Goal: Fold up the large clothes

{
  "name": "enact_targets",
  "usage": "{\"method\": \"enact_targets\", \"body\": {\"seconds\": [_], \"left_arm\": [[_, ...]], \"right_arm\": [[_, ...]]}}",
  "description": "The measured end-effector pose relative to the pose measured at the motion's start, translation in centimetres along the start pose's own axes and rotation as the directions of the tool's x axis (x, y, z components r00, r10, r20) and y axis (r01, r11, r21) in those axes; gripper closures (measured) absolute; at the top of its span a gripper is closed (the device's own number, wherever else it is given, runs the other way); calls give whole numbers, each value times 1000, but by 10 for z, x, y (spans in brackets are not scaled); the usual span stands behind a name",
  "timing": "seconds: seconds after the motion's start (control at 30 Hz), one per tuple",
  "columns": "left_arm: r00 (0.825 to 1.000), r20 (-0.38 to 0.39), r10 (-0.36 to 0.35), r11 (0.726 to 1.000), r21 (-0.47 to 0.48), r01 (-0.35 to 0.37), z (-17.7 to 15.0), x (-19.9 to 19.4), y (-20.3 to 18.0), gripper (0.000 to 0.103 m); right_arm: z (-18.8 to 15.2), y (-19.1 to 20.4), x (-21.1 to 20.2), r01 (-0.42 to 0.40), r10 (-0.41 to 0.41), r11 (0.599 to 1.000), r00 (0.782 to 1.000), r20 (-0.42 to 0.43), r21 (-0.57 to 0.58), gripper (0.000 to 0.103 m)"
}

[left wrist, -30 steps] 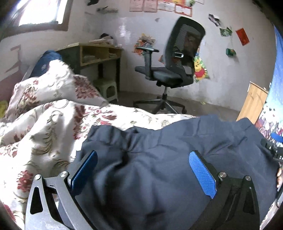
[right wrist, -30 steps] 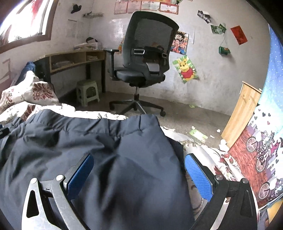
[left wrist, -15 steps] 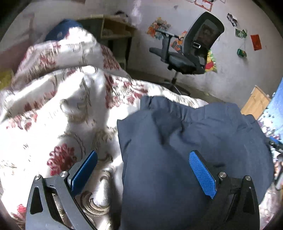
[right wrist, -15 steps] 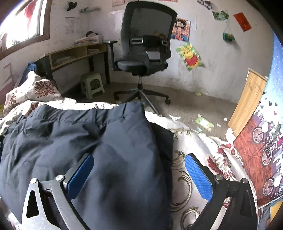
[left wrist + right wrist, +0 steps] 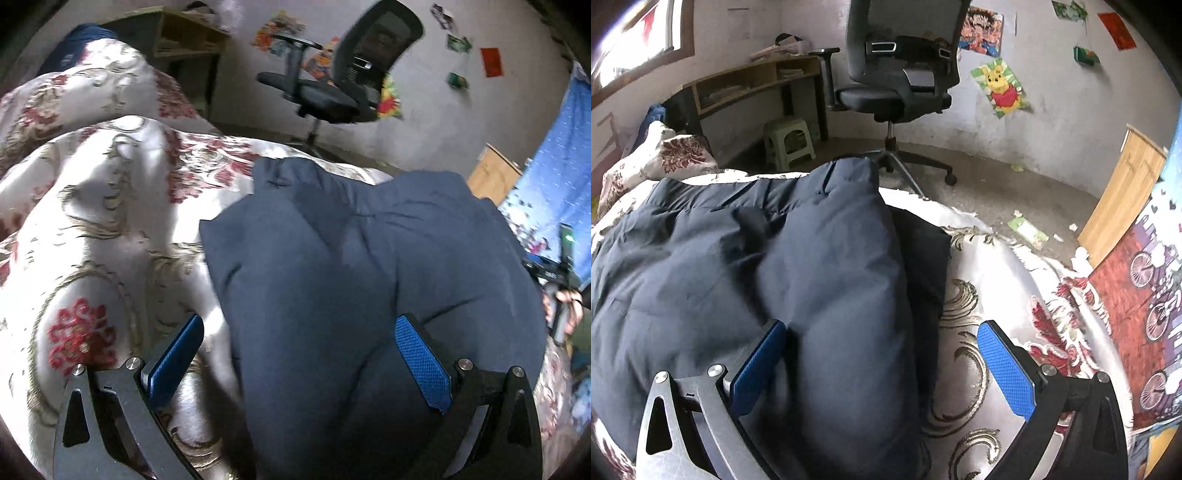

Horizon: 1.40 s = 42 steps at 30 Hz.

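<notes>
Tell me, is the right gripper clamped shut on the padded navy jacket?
No, the right gripper is open, its blue pads straddling the padded navy jacket edge.

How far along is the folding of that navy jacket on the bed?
Done: the navy jacket lies as a doubled-over, puffy bundle on the floral bedspread. In hand: nothing; left gripper and right gripper are open. Left: probably another fold and flattening.

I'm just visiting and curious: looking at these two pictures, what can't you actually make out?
- Jacket: near end cut off by the bottom edge in both views; its type is a guess.
- Bedspread under the jacket: hidden in both views.
- Right hand-held gripper: in the left view only a blurred piece at the right edge.
- Desk shelves: contents too small in the right view.
</notes>
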<state>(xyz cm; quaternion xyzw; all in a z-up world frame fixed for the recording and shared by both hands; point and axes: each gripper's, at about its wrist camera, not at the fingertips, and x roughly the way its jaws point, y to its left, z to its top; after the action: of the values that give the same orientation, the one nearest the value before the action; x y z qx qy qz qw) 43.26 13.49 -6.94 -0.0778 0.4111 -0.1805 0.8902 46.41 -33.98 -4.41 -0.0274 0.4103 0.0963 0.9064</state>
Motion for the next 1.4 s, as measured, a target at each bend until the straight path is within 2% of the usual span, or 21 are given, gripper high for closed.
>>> {"method": "enact_targets", "body": {"seconds": [0.1,0.23,0.33,0.47,0.57,0.87,1.13,1.27,1.4], "left_arm": [[998,-25,-66,998,3,66,2,4,3,1],[988,-54,-146,988,-49,144,6,15,16,1],[973,-81,-215,973,-108,206,4,25,26,1],[958,-89,-272,953,-160,256,2,31,36,1],[955,-84,-283,949,-164,267,3,28,39,1],[954,-67,-291,946,-169,277,-2,26,44,1],[954,-70,-290,946,-171,275,-1,29,45,1],[950,-87,-298,943,-182,279,1,32,46,1],[946,-104,-306,937,-209,280,3,32,47,1]], "right_arm": [[-3,-6,8,-42,42,999,999,-21,31,0],[-5,-13,19,-102,105,993,993,-52,66,0],[-4,-19,27,-157,165,982,983,-84,102,0],[-4,-27,36,-226,242,962,965,-101,151,0],[-5,-35,42,-278,302,940,948,-105,196,0],[-9,-39,46,-324,353,919,930,-99,225,0],[-16,-36,43,-317,335,923,941,-52,218,0],[-16,-34,42,-306,327,925,943,-60,225,0],[-14,-34,41,-318,353,912,930,-100,260,0]]}}
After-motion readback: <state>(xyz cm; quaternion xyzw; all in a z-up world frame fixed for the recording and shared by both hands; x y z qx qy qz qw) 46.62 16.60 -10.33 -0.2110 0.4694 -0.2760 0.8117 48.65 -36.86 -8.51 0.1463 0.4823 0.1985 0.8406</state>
